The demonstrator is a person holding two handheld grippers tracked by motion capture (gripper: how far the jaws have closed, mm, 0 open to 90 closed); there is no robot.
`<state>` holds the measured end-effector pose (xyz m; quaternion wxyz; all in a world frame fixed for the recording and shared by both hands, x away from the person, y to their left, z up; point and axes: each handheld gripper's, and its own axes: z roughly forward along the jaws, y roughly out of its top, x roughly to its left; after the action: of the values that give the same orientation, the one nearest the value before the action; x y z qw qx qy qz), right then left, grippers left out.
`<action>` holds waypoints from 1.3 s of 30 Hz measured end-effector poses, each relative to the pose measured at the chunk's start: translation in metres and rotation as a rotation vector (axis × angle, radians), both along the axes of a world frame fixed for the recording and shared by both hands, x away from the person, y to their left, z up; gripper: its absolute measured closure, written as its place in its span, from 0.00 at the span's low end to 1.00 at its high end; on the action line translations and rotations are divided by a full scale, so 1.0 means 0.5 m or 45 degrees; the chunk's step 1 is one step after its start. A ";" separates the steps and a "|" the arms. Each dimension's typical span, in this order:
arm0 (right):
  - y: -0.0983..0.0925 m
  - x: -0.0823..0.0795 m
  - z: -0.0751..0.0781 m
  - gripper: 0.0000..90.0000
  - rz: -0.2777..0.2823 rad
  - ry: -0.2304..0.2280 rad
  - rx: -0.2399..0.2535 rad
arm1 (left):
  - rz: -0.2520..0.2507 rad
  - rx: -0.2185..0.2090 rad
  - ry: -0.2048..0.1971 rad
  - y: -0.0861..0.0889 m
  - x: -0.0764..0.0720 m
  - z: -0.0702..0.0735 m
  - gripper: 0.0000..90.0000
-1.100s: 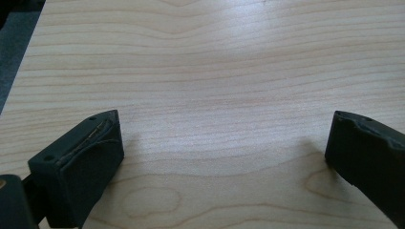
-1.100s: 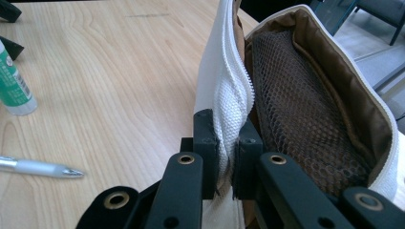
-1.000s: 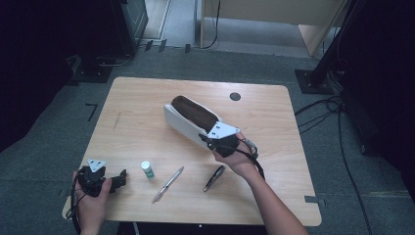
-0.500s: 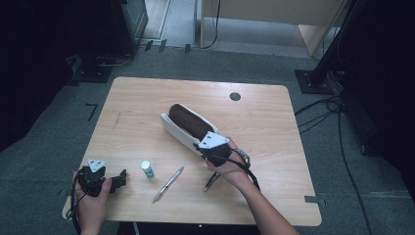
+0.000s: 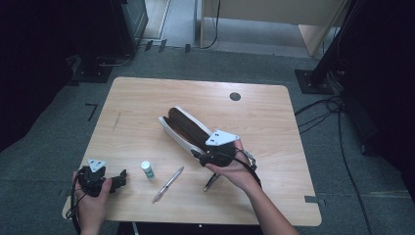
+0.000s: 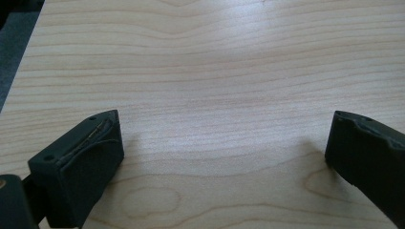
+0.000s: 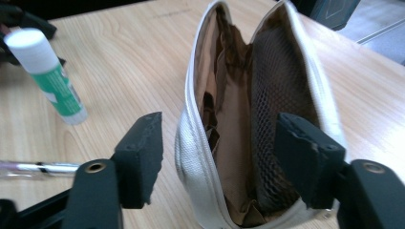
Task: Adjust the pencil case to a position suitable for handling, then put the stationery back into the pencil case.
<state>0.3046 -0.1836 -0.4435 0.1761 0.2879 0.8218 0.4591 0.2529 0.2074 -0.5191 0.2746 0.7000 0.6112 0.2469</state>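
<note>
A white pencil case (image 5: 183, 128) lies unzipped on the wooden table (image 5: 147, 98), its brown lining and mesh pocket (image 7: 272, 95) showing. My right gripper (image 5: 198, 155) is at the case's near end. Its jaws have just been opening and now stand open, with the end of the case (image 7: 229, 119) between them. The left jaw stands clear of the white wall, the right jaw close by the mesh side. My left gripper (image 5: 120, 178) rests at the table's front left, open (image 6: 224, 143) over bare wood with nothing between its jaws.
A glue stick (image 5: 147, 170) with a green label (image 7: 47, 74) lies between the two grippers. A clear pen (image 5: 168, 184) (image 7: 38, 168) lies beside it, and a dark pen (image 5: 211, 181) lies under the right hand. A round cable hole (image 5: 235, 96) sits at the back.
The right hand and the pencil case have shifted a little to the left and nearer the front edge. The left hand has stayed put.
</note>
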 end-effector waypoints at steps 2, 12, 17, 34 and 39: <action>-0.004 -0.003 0.005 0.34 -0.007 0.003 0.008 | 0.002 -0.002 -0.002 0.000 0.000 0.000 0.00; -0.070 -0.037 0.030 0.29 -0.073 0.025 0.047 | 0.000 -0.001 0.000 0.000 0.000 0.000 0.00; -0.098 -0.053 0.020 0.28 -0.146 0.044 0.048 | 0.000 0.000 0.001 0.000 0.000 0.000 0.00; -0.088 -0.124 -0.039 0.25 -0.407 0.212 0.100 | 0.000 0.000 0.000 0.000 0.000 0.000 0.00; -0.070 -0.142 -0.050 0.26 -0.462 0.234 0.098 | 0.000 0.000 0.000 0.000 0.000 0.000 0.00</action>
<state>0.2336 -0.2184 -0.4684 0.1691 0.4785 0.7508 0.4228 0.2529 0.2074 -0.5190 0.2746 0.7000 0.6114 0.2467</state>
